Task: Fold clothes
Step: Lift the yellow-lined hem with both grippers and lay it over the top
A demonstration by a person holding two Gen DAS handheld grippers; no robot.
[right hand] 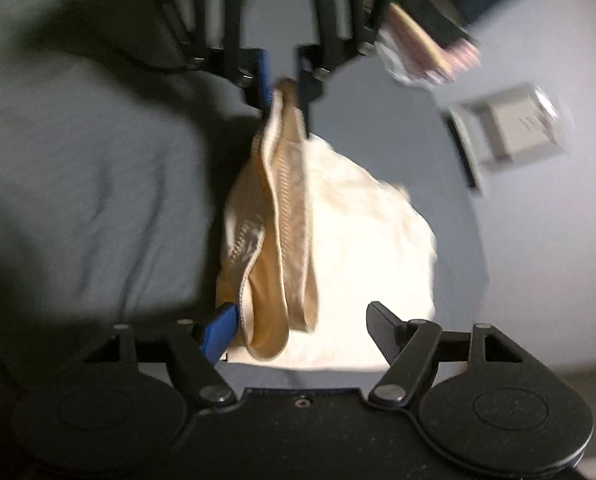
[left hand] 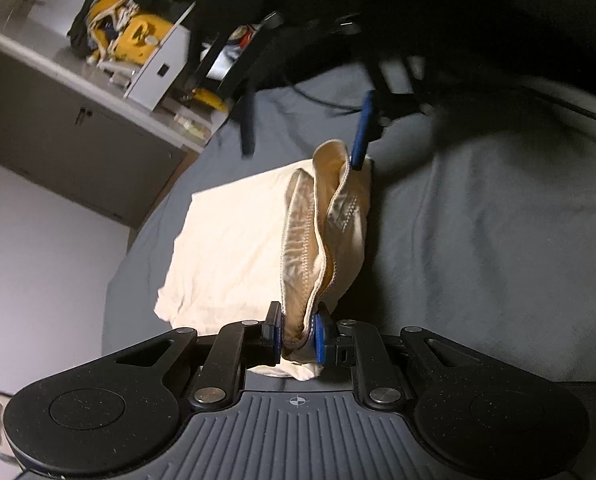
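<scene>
1. Grey bedsheet (left hand: 477, 240) covers the whole work surface, and a cream folded cloth (left hand: 234, 240) lies flat on it as the landmark.
2. Left gripper (left hand: 298, 334) has its blue-padded fingers pinched tight on one end of a tan stitched-hem garment (left hand: 317, 232), which hangs lifted just above the near edge of the cream cloth.
3. Right gripper (right hand: 299, 330) is spread wide in its own view; its blue pad (right hand: 218, 332) touches the far end of the garment, but nothing is clamped between the fingers.
4. Judging by the one-sided hold, the tan piece is probably being stretched over the cream cloth so it can be laid down as a tidy fold; the free end sags in loose loops, so it likely needs catching or smoothing.
5. Beyond the cream cloth, off the bed, a pale shelf unit (left hand: 98, 76) holds a yellow and white bundle (left hand: 126, 36); its contents are too small to identify.
6. Right of the cloth, a blurred grey boxy object (right hand: 513, 128) rests on the sheet.
</scene>
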